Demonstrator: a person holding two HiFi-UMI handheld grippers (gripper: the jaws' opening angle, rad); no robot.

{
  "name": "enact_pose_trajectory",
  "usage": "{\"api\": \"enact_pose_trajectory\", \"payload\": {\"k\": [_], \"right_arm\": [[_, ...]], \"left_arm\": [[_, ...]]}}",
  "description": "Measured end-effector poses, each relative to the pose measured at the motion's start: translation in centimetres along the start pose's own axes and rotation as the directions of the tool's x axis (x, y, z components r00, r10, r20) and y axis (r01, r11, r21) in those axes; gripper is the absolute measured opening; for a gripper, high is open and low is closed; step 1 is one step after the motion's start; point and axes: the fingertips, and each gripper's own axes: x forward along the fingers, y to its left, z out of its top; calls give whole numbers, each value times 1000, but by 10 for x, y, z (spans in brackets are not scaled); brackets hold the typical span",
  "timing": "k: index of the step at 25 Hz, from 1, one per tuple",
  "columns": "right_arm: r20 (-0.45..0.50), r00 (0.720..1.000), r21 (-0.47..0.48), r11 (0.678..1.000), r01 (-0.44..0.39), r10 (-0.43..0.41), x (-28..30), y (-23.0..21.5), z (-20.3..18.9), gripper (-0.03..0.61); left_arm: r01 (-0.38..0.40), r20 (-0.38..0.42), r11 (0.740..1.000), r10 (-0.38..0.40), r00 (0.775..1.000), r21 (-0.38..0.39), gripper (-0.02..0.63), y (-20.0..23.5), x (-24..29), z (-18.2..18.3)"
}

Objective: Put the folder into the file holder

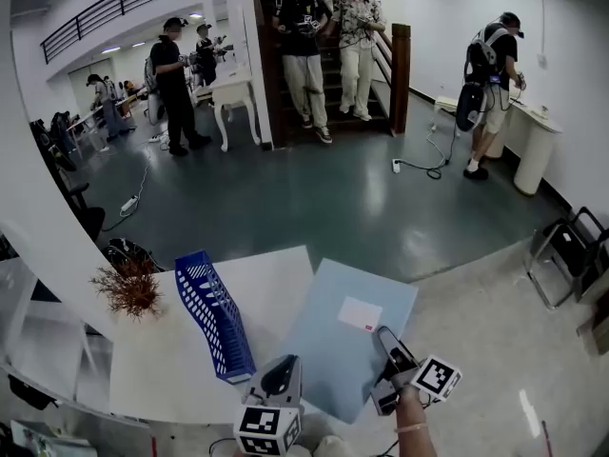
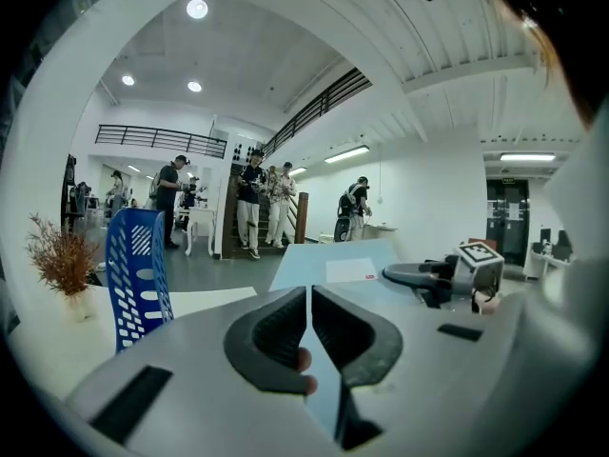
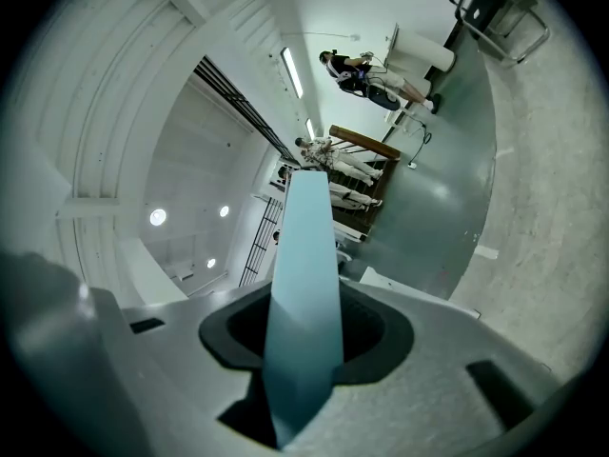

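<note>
A light blue folder [image 1: 343, 336] with a white label hangs tilted above the right end of the white table [image 1: 162, 360], held from its near edge by both grippers. My left gripper [image 1: 283, 367] is shut on the folder's near left corner; in the left gripper view its pads [image 2: 276, 336] pinch the thin sheet [image 2: 333, 255]. My right gripper [image 1: 385, 339] is shut on the folder's right edge, and the right gripper view shows the folder [image 3: 304, 255] edge-on between the jaws. The blue perforated file holder [image 1: 214, 317] stands on the table just left of the folder, also seen in the left gripper view [image 2: 138, 274].
A dried plant in a small vase [image 1: 128, 288] stands on the table left of the file holder. Beyond the table lies grey floor with cables [image 1: 423, 168]. Several people stand near the stairs [image 1: 324, 55]. A black chair [image 1: 571, 250] is at the right.
</note>
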Motion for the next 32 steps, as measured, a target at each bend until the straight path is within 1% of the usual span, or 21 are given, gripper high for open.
{"api": "enact_pose_trajectory", "payload": {"k": [4, 7, 11, 12, 15, 19, 22, 24, 29, 32], "right_arm": [[11, 1000, 1, 1000, 18, -18, -4, 7, -3, 149], [30, 999, -44, 999, 13, -12, -4, 15, -3, 149], [66, 997, -16, 999, 38, -37, -5, 23, -13, 149], [74, 997, -30, 999, 38, -36, -6, 27, -14, 149], [92, 996, -125, 992, 23, -11, -8, 46, -15, 147], [123, 992, -139, 990, 40, -22, -13, 63, -23, 147], [146, 989, -189, 981, 47, -19, -16, 79, -26, 147], [167, 986, -190, 980, 60, -28, -19, 88, -30, 147], [200, 980, -237, 970, 45, 4, -20, 118, -46, 147], [211, 977, -267, 963, 40, 18, -21, 134, -54, 147]], "left_arm": [[-21, 3, 1000, 21, 1000, 3, 18, 6, -14, 14], [-21, 3, 1000, 21, 1000, 0, 18, 15, -24, 15], [-17, 3, 1000, 17, 1000, 0, 17, 33, -35, 12], [-16, 6, 1000, 16, 1000, -1, 17, 37, -39, 13], [-13, 14, 1000, 13, 1000, -3, 17, 47, -50, 16], [-4, 25, 1000, 4, 1000, 1, 17, 60, -64, 18], [5, 31, 1000, -5, 1000, -3, 17, 68, -76, 18], [9, 30, 1000, -9, 1000, -5, 17, 74, -84, 16], [38, 32, 999, -38, 999, -2, 17, 92, -99, -2], [41, 37, 999, -41, 998, -5, 17, 101, -108, -2]]}}
